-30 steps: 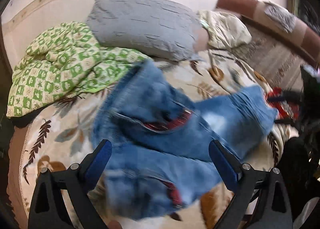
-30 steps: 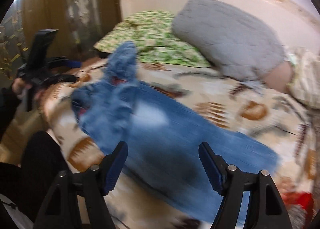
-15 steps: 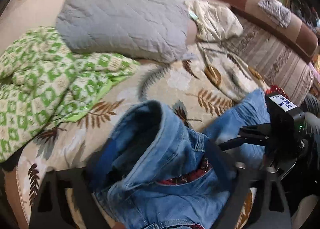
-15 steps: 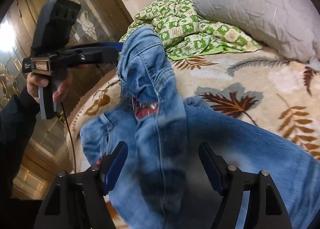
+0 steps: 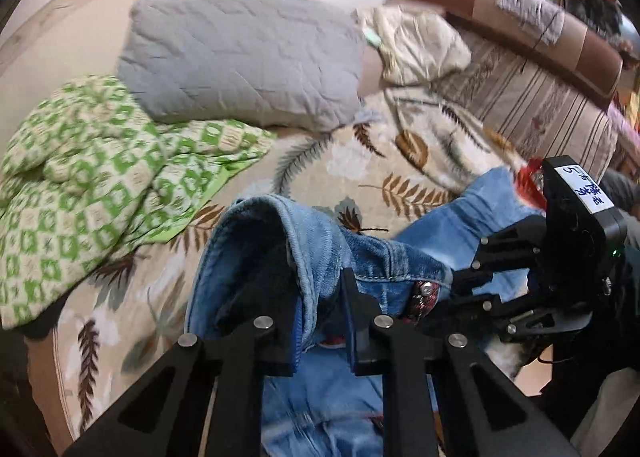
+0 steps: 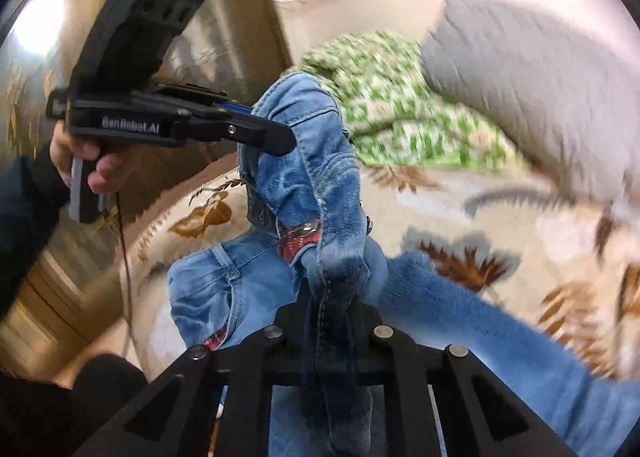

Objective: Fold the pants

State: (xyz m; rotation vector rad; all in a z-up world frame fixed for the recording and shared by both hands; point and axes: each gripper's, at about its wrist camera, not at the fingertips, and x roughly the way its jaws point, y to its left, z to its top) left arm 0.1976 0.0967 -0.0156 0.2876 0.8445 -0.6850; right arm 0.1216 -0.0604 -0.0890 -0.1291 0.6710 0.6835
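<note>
My left gripper [image 5: 322, 321] is closing on the jeans [image 5: 320, 249] waistband, denim between the fingers. Right gripper [image 6: 328, 321] is clamped tight on another fold. Jeans hang bunched over the leaf-print bedspread [image 5: 360, 161].

On the side of your left tongs [image 6: 276, 137], seen from the right wrist camera, you can read the raised brand lettering "GenRobot.AI" along the black body just above your hand [image 6: 80, 161]. On top of your right tongs [image 5: 452, 289], seen from the left wrist camera, there is a white label [image 5: 586, 188] with blue handwriting: a "5" can be made out, while the other characters beside it are too blurred to read. You have no other readable text, number or sign in either view.
</note>
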